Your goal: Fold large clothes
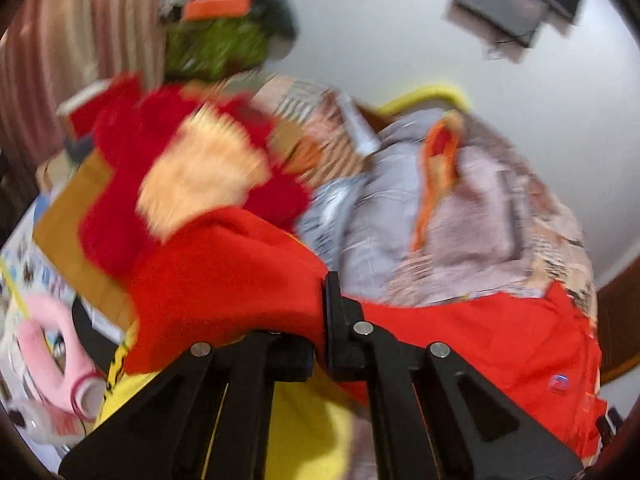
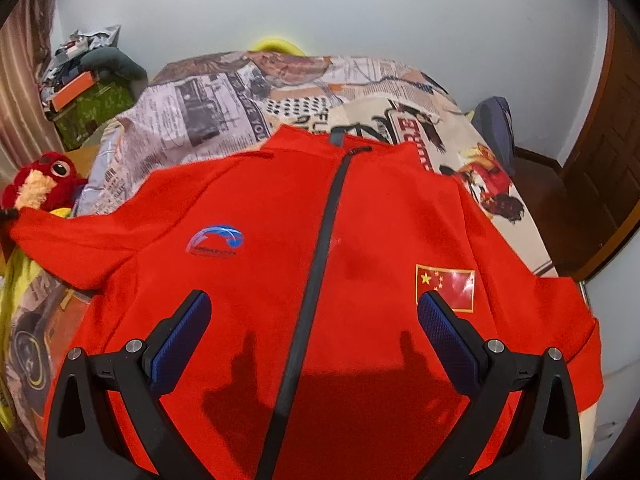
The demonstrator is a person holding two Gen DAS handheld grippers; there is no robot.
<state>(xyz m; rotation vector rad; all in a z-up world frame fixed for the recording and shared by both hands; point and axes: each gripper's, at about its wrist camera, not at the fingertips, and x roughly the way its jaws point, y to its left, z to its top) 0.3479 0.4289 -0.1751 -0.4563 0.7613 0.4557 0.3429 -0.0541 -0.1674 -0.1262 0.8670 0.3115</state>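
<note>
The left gripper pinched the jacket's sleeve shut; carrying it across the zip would fold cleanly. The right gripper gaped, empty.

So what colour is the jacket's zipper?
Dark grey, down the red jacket's zipper; clearest in the right wrist view.

left gripper: angled downward, jaws clamped together, red cloth pinched between them | right gripper: angled downward, jaws spread wide, nothing between the blue pads
</note>
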